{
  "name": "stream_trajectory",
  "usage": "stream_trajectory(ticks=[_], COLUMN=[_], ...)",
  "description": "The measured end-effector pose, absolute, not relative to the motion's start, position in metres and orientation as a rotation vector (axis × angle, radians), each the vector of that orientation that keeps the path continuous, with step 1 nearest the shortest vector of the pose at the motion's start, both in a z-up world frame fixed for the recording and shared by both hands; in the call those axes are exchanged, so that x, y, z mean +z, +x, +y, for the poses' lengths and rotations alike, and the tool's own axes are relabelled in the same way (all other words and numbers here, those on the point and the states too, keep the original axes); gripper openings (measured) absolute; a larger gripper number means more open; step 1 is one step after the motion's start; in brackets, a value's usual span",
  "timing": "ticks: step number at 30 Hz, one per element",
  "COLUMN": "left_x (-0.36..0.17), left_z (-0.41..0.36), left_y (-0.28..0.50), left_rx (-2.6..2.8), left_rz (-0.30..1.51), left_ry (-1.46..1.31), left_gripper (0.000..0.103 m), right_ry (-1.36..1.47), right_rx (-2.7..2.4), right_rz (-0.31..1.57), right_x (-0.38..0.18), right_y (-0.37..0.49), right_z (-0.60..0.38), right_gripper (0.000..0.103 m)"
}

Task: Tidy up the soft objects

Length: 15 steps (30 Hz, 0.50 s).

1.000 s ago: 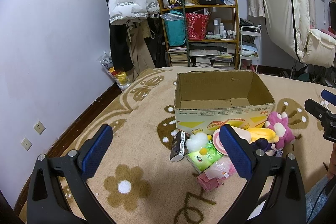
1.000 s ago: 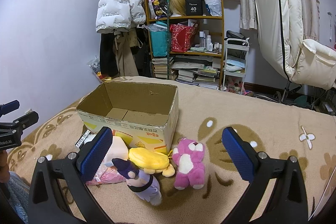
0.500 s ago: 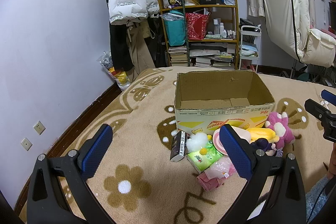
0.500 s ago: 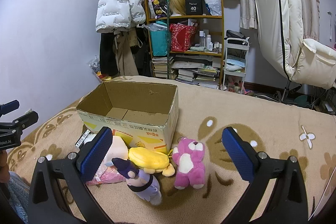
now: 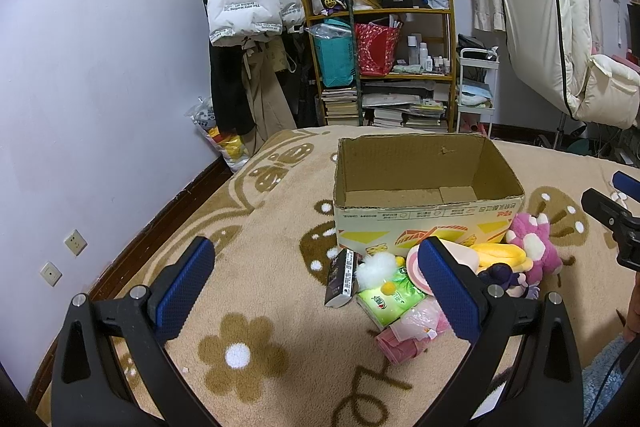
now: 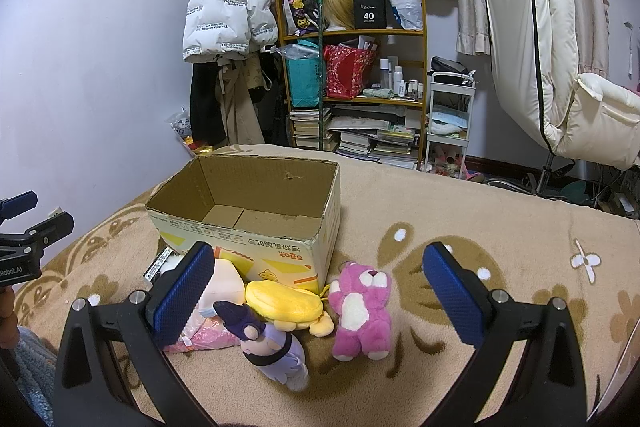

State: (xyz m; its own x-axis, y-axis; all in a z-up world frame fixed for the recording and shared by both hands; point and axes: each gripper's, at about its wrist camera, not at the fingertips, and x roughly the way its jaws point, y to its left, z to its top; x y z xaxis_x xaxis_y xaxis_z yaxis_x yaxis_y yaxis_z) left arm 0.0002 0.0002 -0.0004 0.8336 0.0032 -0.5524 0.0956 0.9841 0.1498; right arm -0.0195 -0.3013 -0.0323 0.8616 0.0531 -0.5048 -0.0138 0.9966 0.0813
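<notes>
An empty cardboard box (image 5: 424,223) (image 6: 256,247) stands open on a beige patterned rug. In front of it lies a pile of soft things: a pink plush bear (image 6: 362,307) (image 5: 532,247), a yellow plush (image 6: 286,301) (image 5: 500,253), a purple doll (image 6: 272,345), a green tissue pack (image 5: 390,301), a pink packet (image 5: 408,333), a white pompom (image 5: 374,265) and a dark small box (image 5: 340,279). My left gripper (image 5: 320,291) is open and empty, hovering left of the pile. My right gripper (image 6: 320,291) is open and empty above the plush toys.
A cluttered shelf of books and bags (image 5: 380,67) stands at the far wall beside hanging coats (image 5: 248,7). A white padded chair (image 6: 560,67) is at the right. The wall with sockets (image 5: 76,243) borders the rug on the left.
</notes>
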Motion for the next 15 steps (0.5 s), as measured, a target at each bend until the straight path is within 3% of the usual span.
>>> stream_trajectory(ticks=[15], left_x=[-0.0031], left_z=[-0.0004], left_y=[-0.0013], left_rx=[-0.05], left_rz=[0.584], left_ry=[0.175], left_gripper=[0.101], right_ry=[0.077], right_rx=[0.035], right_rz=[0.532], right_x=[-0.0328], right_y=[-0.0192], right_z=[-0.3017], right_gripper=[0.103])
